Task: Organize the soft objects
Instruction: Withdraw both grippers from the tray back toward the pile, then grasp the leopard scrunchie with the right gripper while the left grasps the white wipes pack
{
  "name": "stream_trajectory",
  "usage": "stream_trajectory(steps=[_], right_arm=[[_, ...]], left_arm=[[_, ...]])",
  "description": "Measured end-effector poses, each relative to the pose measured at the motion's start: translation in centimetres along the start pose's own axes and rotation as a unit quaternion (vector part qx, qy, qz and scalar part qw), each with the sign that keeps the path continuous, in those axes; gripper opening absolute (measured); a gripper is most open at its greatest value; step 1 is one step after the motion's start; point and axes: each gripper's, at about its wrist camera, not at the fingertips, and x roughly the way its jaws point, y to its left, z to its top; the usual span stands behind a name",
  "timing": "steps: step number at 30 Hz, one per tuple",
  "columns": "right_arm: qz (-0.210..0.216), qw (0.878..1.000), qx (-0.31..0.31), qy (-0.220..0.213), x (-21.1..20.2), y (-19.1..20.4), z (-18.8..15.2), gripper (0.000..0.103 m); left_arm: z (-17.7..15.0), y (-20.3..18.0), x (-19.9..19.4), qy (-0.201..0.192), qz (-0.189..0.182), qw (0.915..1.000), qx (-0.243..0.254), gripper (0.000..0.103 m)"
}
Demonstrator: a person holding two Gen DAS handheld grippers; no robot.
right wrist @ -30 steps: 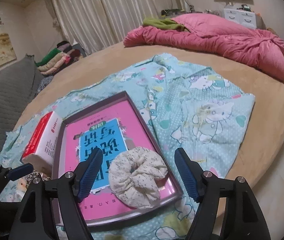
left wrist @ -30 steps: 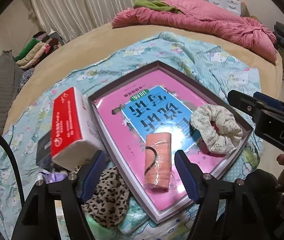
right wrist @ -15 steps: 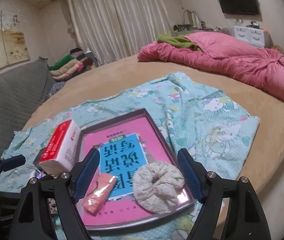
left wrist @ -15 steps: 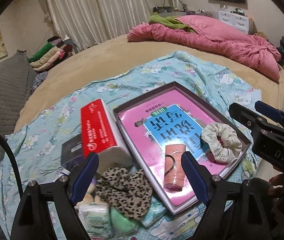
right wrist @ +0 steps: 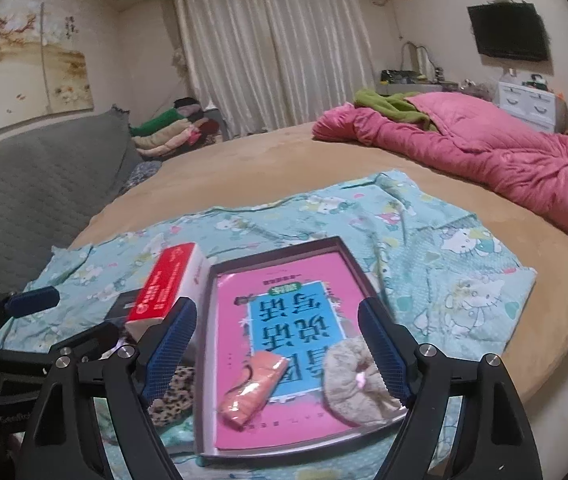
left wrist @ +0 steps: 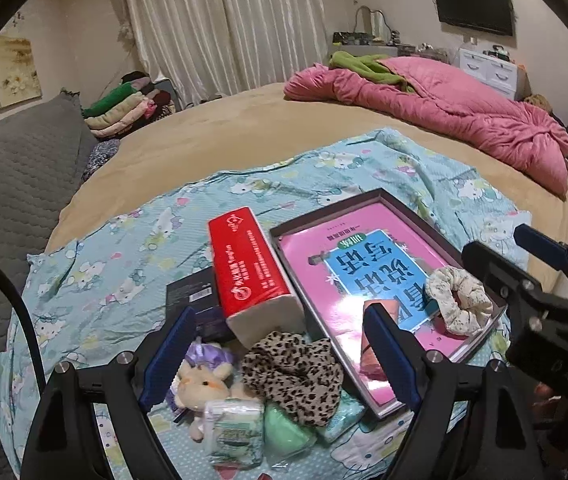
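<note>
Your left gripper hangs wide above the leopard scrunchie and plush toy; the floral scrunchie lies in the tray.

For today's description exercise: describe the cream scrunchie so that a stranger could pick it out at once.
Find the blue cartoon sheet spread on the tan bed, then the dark-rimmed tray lying on it with a pink book inside. The scrunchie sits in the tray's near corner, beside a peach roll: a pale, speckled, ruffled ring, unlike the leopard-print cloth outside the tray.

Pink quilt on tan bed (green blanket atop), wall television.
</note>
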Motion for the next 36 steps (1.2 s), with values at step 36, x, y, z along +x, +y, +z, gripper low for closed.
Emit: stream_trajectory(steps=[36], right_arm=[[0.070, 0.990, -0.110, 0.058, 2.2, 11.0, -2.2, 0.084]], left_arm=[[-8.2, 19.5, 3.6, 0.089, -0.012, 0.9747, -0.205, 0.086]])
